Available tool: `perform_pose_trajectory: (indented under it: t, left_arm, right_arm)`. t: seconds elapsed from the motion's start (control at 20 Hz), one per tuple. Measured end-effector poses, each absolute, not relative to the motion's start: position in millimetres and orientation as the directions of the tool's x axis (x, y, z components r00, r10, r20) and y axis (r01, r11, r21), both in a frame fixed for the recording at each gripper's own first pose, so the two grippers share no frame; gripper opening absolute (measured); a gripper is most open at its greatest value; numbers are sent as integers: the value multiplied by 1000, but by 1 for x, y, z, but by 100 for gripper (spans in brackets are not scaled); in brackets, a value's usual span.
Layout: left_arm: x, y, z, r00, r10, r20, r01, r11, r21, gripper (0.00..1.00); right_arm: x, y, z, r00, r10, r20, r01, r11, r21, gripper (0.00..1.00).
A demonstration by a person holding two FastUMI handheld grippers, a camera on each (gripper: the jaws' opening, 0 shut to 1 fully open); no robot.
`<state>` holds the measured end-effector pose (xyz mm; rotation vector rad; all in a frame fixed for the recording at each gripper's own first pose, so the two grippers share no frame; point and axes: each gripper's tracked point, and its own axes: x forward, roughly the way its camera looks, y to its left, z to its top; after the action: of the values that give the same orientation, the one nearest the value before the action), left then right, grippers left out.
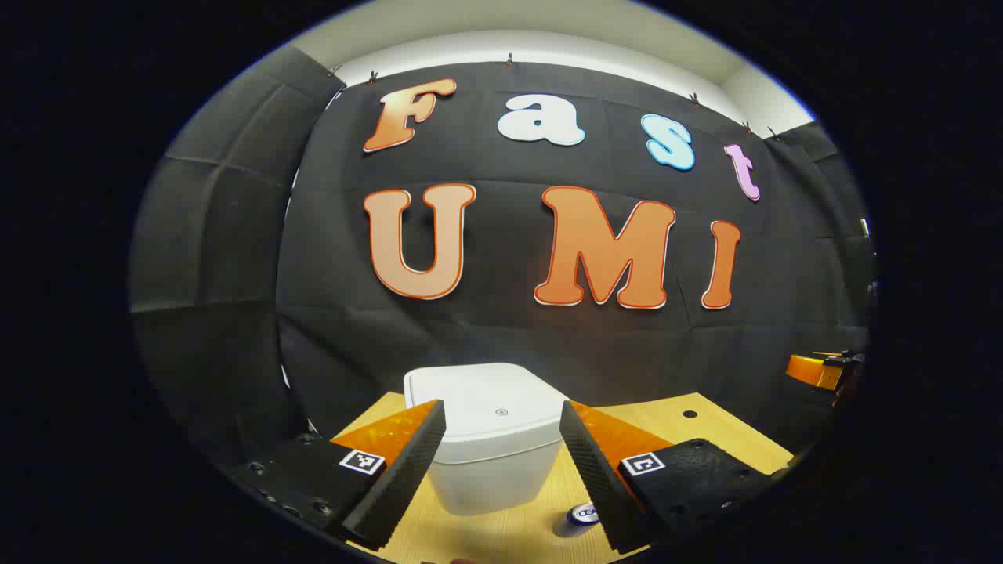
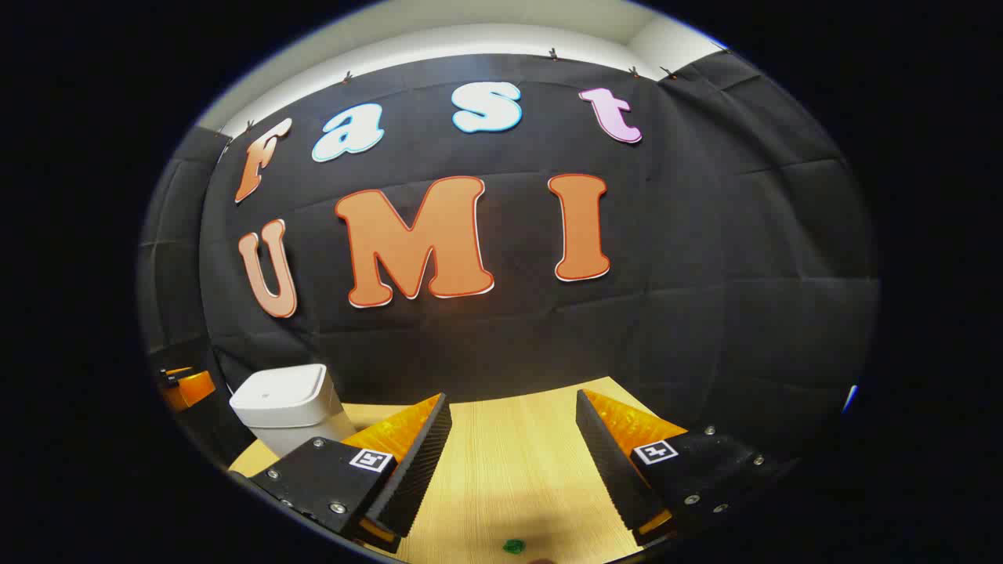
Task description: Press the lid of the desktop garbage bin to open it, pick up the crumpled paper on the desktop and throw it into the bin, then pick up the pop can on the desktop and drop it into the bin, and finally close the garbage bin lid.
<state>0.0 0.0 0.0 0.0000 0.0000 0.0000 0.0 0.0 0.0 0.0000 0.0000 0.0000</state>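
Centrally, white bin (image 1: 492,439), lid shut (image 1: 486,406)

Low in my left gripper view lies the light wooden table (image 1: 501,525), with a small dark hole (image 1: 689,413) toward its right. In my right gripper view a tiny green scrap (image 2: 513,546) sits at bottom centre.

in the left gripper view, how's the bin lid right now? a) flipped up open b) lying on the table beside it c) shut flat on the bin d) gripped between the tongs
c: the white lid sits flat and closed on the garbage bin, with the open left tongs apart from it on either side.
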Motion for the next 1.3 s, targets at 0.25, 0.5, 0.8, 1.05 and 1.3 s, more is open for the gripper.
perform_pose_trajectory:
  t: [0.25, 0.5, 0.8, 1.05, 1.3]
  left_arm:
    - [-4, -30, 2, 1000, 8, -1, -8, 998, -56, 94]
    - [-15, -59, 2, 1000, 30, 10, -30, 999, -17, 94]
    - [-13, -83, -4, 1000, -13, -19, 12, 999, -30, 93]
    - [-6, -79, 7, 999, -43, -16, 42, 999, -26, 94]
    - [0, -62, 6, 999, -22, -28, 22, 1000, 14, 94]
  right_arm:
    - [7, -23, 11, 999, 38, 16, -38, 998, -45, 95]
    - [9, -37, 4, 996, 87, 0, -87, 996, -34, 100]
    - [6, -29, 8, 992, 125, 3, -125, 991, -52, 100]
    - [4, -11, 14, 991, 135, 21, -133, 989, -72, 95]
    - [2, 5, 10, 990, 141, 19, -139, 986, -91, 95]
